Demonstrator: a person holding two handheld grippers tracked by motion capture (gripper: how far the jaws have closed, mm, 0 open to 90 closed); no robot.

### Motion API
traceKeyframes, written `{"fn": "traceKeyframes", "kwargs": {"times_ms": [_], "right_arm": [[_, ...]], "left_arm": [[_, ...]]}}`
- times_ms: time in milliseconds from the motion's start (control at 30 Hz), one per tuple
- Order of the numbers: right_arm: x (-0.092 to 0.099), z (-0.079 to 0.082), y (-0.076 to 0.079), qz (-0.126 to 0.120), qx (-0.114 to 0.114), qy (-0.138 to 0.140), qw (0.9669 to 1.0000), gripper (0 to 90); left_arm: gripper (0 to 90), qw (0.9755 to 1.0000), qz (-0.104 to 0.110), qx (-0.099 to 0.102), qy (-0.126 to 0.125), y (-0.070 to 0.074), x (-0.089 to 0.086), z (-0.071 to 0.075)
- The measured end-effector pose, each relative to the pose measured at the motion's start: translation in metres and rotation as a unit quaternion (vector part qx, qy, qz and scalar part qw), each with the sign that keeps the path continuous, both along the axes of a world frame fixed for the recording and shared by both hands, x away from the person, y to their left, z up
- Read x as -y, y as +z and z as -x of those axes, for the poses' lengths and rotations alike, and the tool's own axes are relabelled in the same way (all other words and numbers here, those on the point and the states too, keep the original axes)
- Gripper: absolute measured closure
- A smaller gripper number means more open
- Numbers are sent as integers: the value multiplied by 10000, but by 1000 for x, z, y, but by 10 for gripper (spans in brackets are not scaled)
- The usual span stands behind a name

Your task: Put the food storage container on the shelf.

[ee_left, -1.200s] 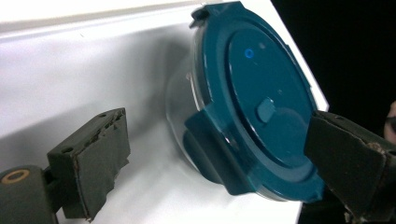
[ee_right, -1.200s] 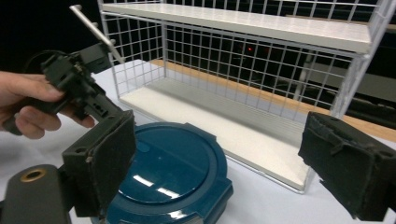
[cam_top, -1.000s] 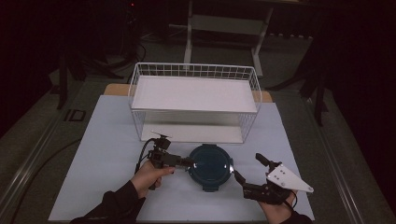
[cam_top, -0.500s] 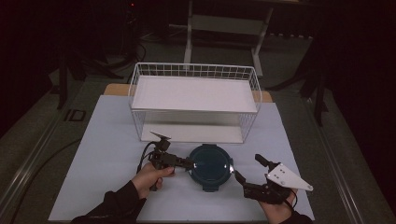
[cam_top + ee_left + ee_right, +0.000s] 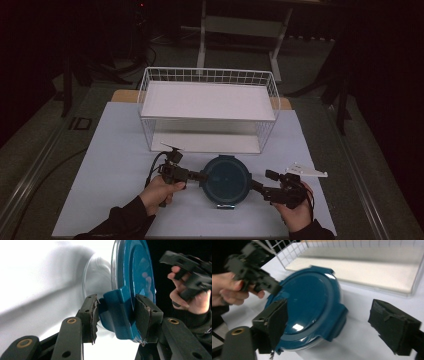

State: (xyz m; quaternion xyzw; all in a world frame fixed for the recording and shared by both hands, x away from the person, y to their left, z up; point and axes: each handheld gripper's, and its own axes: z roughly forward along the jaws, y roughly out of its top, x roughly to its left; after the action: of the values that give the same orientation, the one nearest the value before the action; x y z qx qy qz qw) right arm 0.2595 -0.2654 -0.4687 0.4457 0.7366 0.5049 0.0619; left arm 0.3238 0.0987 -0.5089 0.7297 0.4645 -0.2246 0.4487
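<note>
A round clear container with a blue lid [image 5: 225, 177] stands on the white table near its front edge. My left gripper [image 5: 202, 176] reaches it from the left. Its jaws have just been closing, and the pads [image 5: 90, 312] now press on both sides of the lid's blue latch tab [image 5: 117, 312]. My right gripper [image 5: 255, 184] comes in from the right, its jaws also just closing a little but still wide apart. In the right gripper view the lid's [image 5: 309, 297] right-hand tab [image 5: 338, 315] lies between those jaws, untouched.
A white wire basket [image 5: 207, 75] with a white shelf board stands just behind the container, its front wall close to the lid. The white table top [image 5: 115, 150] stretches out to left and right. Both of the person's hands enter from the bottom edge.
The left jaws have closed onto the lid's tab. The right gripper has edged closer to the container's right side. The container has stayed in place.
</note>
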Motion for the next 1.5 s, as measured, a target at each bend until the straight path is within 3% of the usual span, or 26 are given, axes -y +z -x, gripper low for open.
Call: {"fn": "traceKeyframes", "kwargs": {"times_ms": [67, 167, 367, 433, 500, 767, 867, 1000, 1233, 1433, 1500], "right_arm": [[3, -5, -5, -137, -287, -16, 9995, 232], [4, -13, -13, -311, -647, 170, 9973, 308], [4, -26, -28, -609, -1280, 324, 9894, 360], [5, -29, -33, -754, -1518, 408, 9847, 387], [6, -30, -35, -843, -1685, 495, 9809, 453], [5, -31, -40, -1133, -2013, 747, 9701, 539], [5, -31, -40, -1133, -2032, 757, 9696, 542], [6, -30, -42, -1252, -2131, 750, 9661, 553], [1, -26, -37, -1164, -2069, 659, 9692, 556], [0, -26, -35, -1140, -2011, 700, 9704, 556], [-1, -27, -35, -1112, -2001, 739, 9706, 557]], "left_arm": [[558, 10000, 3, 86, -4, 0, -1, 3], [560, 9999, 23, 167, -28, 1, -1, 6], [566, 9992, -18, 358, -163, 3, -1, 9], [568, 9990, -10, 398, -191, 4, -1, 11], [571, 9987, -2, 452, -225, 4, -2, 12], [574, 9985, 20, 508, -223, 4, -2, 15], [573, 9984, 19, 526, -188, 4, -1, 16], [560, 9983, -88, 555, -135, 5, 0, 19], [562, 9985, -140, 525, 32, 6, 0, 26], [565, 9982, -181, 568, 35, 8, -1, 28], [565, 9975, -208, 675, 24, 10, -4, 29]]}}
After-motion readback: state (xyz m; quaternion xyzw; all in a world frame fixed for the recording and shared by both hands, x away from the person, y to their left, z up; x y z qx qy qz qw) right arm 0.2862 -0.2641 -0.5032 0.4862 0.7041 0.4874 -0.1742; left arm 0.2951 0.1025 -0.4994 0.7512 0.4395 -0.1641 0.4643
